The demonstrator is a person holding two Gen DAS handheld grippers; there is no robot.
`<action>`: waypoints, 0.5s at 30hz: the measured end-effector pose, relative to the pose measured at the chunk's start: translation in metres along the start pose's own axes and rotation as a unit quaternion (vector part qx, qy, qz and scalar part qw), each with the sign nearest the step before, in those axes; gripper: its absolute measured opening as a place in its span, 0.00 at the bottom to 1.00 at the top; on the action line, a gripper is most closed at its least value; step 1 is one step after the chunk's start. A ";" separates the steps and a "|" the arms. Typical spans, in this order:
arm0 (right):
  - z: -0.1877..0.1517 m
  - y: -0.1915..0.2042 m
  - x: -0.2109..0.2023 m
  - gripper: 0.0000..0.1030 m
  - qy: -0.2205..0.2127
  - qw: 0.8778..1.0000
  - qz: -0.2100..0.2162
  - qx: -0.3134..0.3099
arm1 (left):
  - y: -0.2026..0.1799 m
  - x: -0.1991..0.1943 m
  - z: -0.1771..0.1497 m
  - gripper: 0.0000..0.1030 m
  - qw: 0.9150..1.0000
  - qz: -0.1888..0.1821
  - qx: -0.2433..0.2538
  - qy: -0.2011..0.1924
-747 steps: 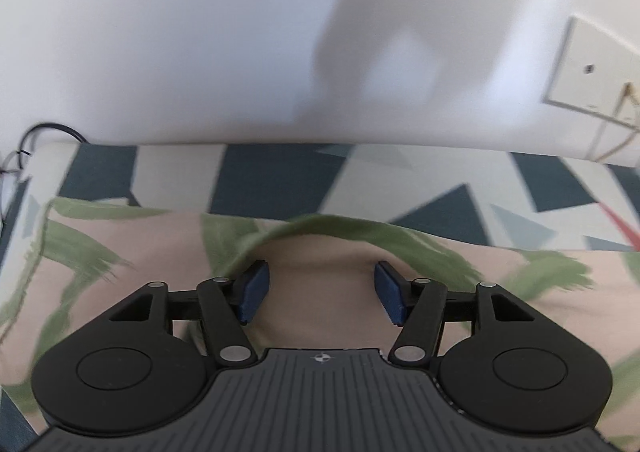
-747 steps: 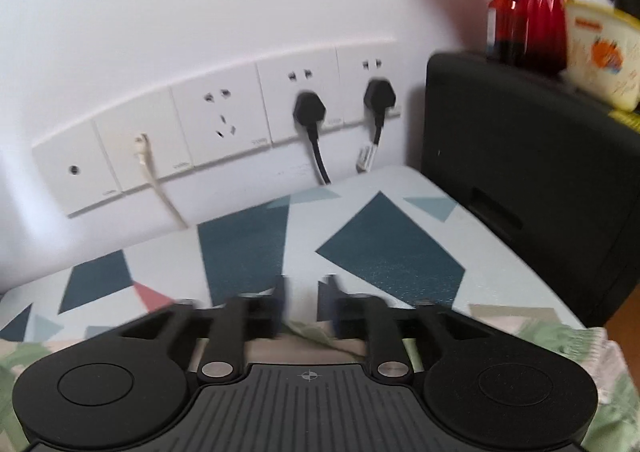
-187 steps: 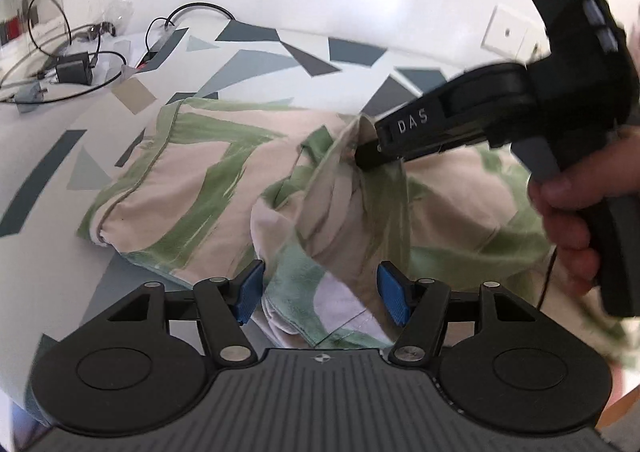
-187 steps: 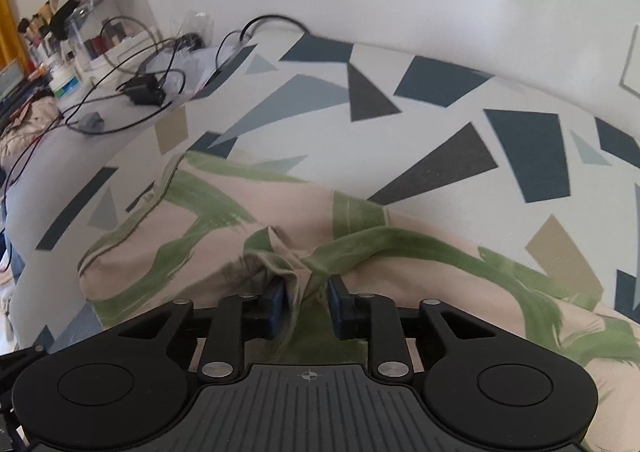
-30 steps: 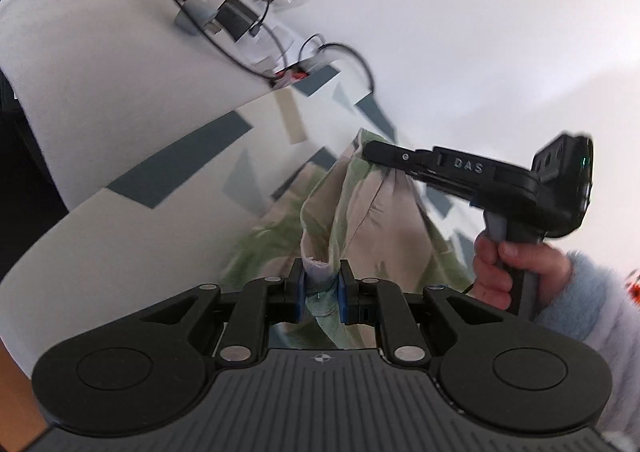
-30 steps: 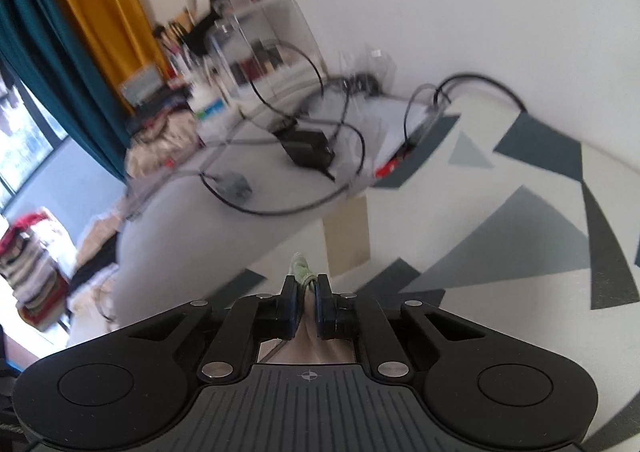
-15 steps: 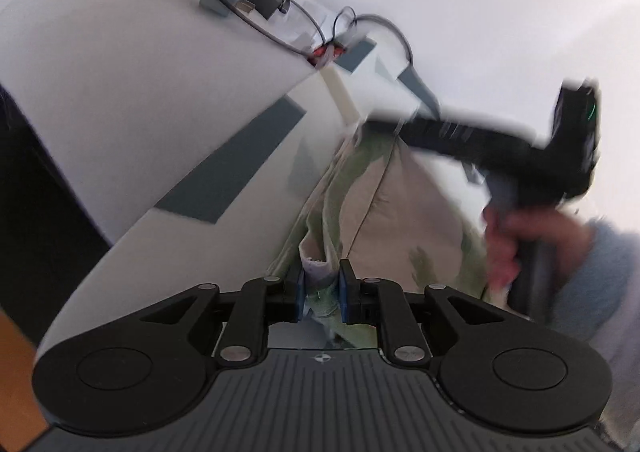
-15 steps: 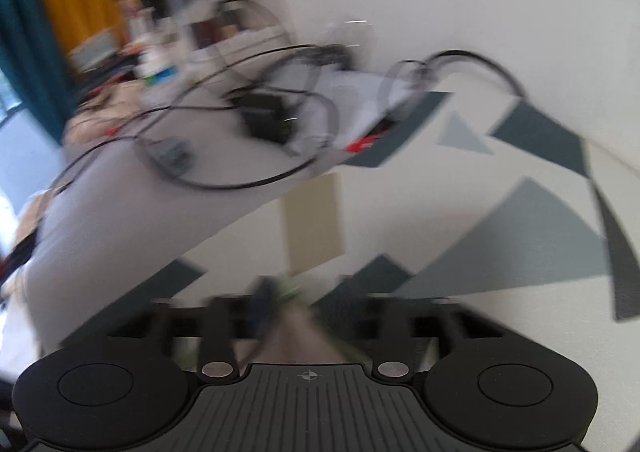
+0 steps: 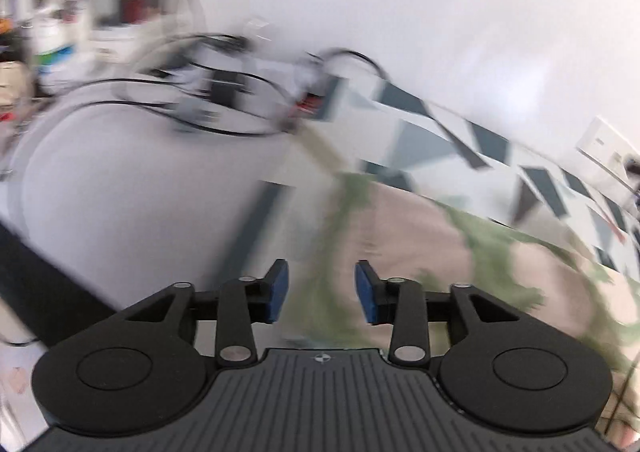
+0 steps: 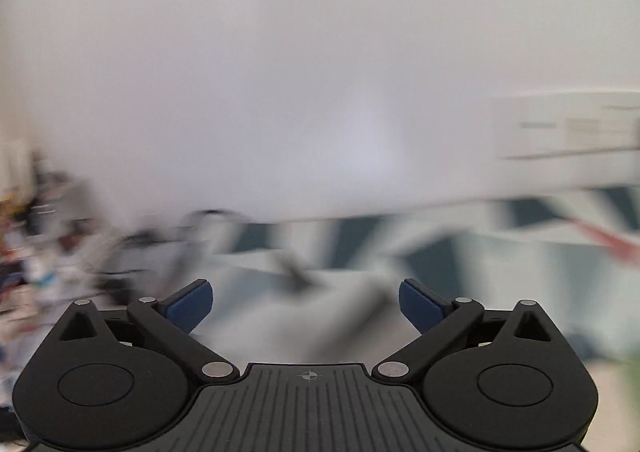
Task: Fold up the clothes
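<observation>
**Both grippers let go, garment lying on the patterned table**

My left gripper has just been opening; its blue pads now stand partly apart with nothing pinched between them. Through the gap I see the pink and green garment lying below, spread over the patterned tablecloth, not touching either pad as far as the blur lets me judge. The cloth runs from just ahead of my left fingers away toward the right side of the view, beside the white wall.

My right gripper has also just been opening, and its jaws are splayed very wide, the pads angled outward. Nothing sits between them: only smeared table surface and the wall beyond. A sliver of the garment shows at the lower right edge of that view, well off to the side of the fingers.

Black cables and clutter lie at the far left end of the table, heavily blurred.
</observation>
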State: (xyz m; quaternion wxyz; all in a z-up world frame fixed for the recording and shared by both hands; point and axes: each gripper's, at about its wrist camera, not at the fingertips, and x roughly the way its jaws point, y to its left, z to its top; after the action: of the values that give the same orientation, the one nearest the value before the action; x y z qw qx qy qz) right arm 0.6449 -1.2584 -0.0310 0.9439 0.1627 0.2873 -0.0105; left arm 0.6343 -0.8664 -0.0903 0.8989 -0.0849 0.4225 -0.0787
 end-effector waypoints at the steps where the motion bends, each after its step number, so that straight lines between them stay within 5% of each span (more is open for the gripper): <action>1: -0.008 -0.021 -0.015 0.99 0.006 0.999 -0.034 0.009 | -0.013 0.012 -0.002 0.51 1.000 -0.004 0.002 0.014; 7: -0.079 -0.116 -0.104 0.99 0.048 0.983 -0.150 0.094 | -0.053 0.047 -0.019 0.51 0.997 0.057 0.046 0.040; 15: -0.160 -0.167 -0.189 0.98 0.018 0.961 -0.206 0.184 | -0.069 0.058 -0.020 0.63 0.988 0.132 0.055 0.054</action>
State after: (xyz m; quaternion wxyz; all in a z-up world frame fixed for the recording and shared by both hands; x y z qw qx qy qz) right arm 0.3820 -1.3801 -0.1032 0.8697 0.2714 0.3246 -0.2543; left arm 0.6501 -0.9476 -0.1311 0.8807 0.0260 0.4728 0.0133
